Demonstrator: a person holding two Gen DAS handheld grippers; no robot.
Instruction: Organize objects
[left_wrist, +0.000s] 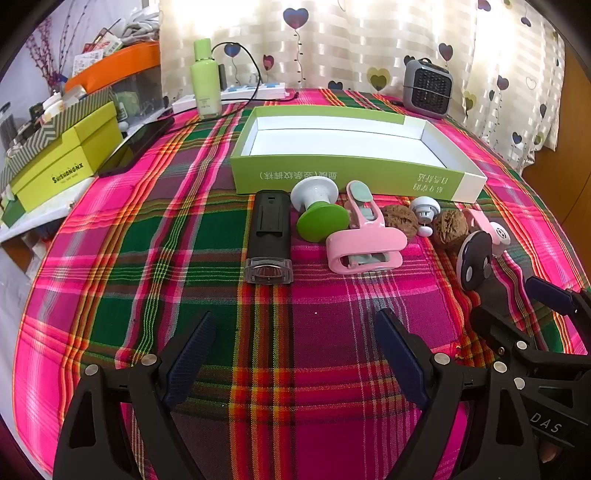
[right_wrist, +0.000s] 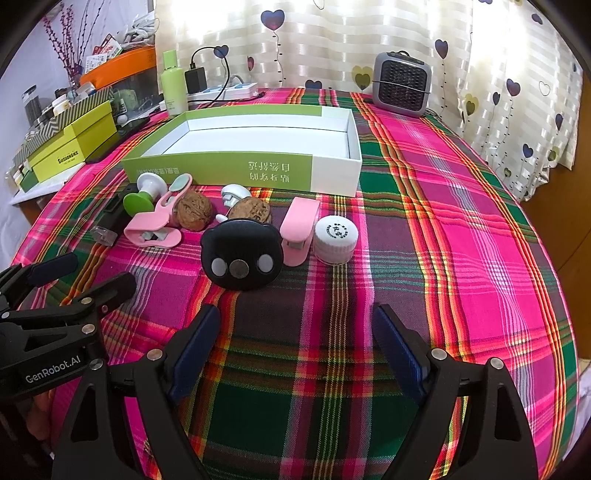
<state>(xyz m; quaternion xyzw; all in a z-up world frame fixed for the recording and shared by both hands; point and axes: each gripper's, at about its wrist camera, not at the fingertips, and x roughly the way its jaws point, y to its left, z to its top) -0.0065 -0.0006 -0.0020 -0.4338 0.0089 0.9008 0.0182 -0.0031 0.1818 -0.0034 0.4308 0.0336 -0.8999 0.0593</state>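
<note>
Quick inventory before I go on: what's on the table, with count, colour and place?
Box: 1, green and white, open, nothing inside, behind the row.
Black device: 1, clear end, left end of row.
Suction knob: 1, green and white, beside it.
Pink clips: 2, middle and right.
Walnuts: 2, brown, mid-row.
White knob: 1, between walnuts.
Black animal-face disc: 1, front.
White cap: 1, right end.
Heater: 1, grey, back.
Bottle: 1, green, back left.
Left gripper: open, holding nothing.
Right gripper: open, holding nothing.
</note>
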